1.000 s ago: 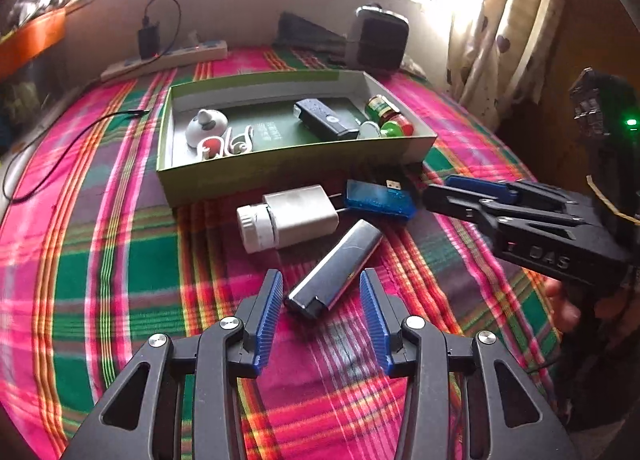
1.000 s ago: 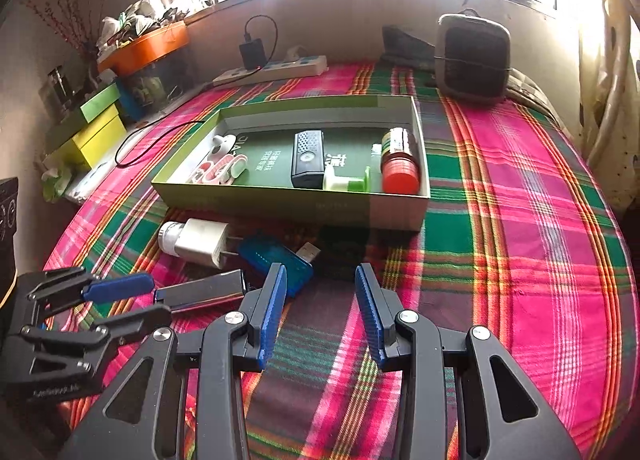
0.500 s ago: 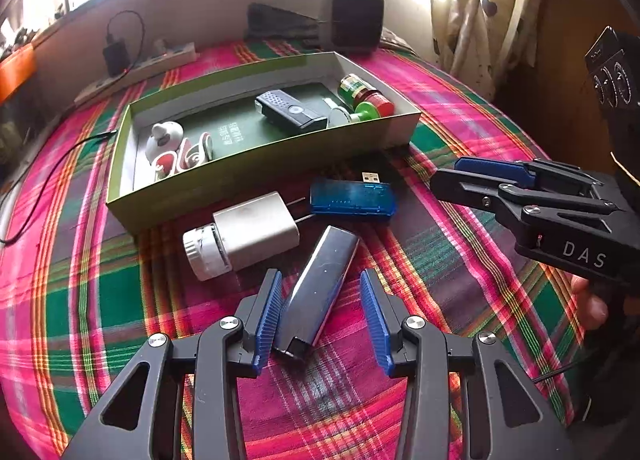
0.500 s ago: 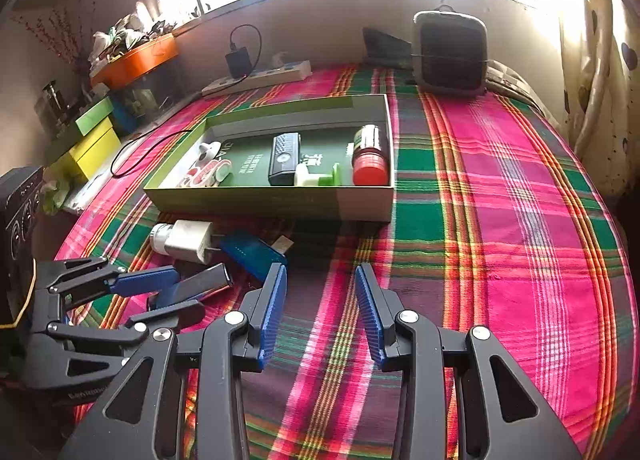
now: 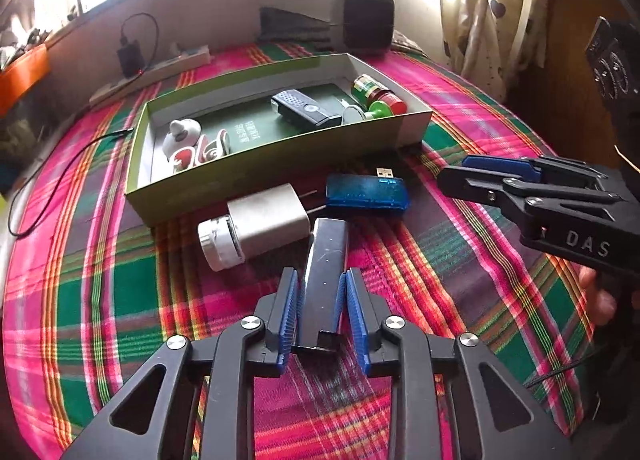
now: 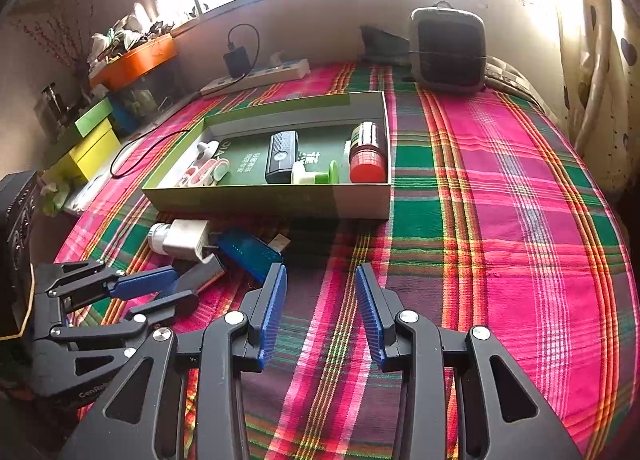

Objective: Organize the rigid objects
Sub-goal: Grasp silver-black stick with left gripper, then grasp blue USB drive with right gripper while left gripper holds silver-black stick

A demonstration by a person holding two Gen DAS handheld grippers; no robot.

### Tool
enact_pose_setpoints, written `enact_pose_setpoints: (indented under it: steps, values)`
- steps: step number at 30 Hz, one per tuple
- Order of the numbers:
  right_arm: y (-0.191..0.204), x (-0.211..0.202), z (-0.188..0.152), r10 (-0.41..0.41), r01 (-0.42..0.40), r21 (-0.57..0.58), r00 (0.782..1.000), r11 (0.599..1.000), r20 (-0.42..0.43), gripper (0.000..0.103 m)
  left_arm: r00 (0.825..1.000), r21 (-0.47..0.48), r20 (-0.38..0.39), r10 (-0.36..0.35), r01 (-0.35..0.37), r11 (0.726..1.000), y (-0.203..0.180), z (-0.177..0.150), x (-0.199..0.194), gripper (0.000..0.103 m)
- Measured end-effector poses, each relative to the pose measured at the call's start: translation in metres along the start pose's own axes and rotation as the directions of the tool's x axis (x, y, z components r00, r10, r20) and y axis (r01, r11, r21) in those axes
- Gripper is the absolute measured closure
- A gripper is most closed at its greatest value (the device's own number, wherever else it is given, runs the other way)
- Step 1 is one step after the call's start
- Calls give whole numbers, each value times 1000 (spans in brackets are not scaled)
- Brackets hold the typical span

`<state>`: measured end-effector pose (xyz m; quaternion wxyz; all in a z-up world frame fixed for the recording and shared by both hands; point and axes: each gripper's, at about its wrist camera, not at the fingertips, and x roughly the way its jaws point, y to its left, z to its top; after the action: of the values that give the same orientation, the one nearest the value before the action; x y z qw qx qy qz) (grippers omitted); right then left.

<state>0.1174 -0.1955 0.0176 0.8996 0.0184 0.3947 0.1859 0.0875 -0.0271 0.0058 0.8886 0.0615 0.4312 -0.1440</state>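
Note:
A dark metal stick [image 5: 326, 252] lies on the plaid cloth. My left gripper [image 5: 321, 276] is closing around its near end, and both blue pads touch its sides. Beside it lie a white charger plug [image 5: 264, 220] and a blue USB card reader [image 5: 366, 192]. Behind them stands an open green box [image 5: 256, 176] holding a black device [image 5: 304, 108], a red-capped bottle [image 5: 378, 94] and white earpieces [image 5: 184, 132]. My right gripper [image 6: 320, 272] hovers open over bare cloth to the right of the card reader [image 6: 248, 252], with nothing between its fingers. The right wrist view also shows the left gripper [image 6: 184, 286].
A power strip [image 6: 256, 74] with a black adapter and a small grey heater [image 6: 448, 48] stand at the back wall. A black cable [image 6: 132, 152] trails left of the box. Yellow and green boxes [image 6: 92, 144] sit off the left edge, a curtain [image 5: 492, 20] hangs right.
The left gripper slid forward over the dark stick and its jaws narrowed from wide apart onto the stick's sides. The stick now lies straight between the fingers. The right gripper stayed open.

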Motion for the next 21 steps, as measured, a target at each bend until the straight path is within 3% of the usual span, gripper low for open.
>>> enact_pose_setpoints:
  steps: [9, 15, 21]
  values:
    - [17, 5, 5, 8, -9, -63, 1000, 998, -4, 66, 1000, -62, 20, -8, 9, 998, 19, -20, -15, 81]
    - [44, 14, 13, 18, -18, -198, 1000, 980, -4, 66, 999, -113, 33, -10, 14, 994, 36, -28, -22, 81]
    - [61, 25, 18, 30, -33, -256, 999, 966, -17, 66, 999, -166, 39, 9, -2, 986, 54, -32, -25, 81]
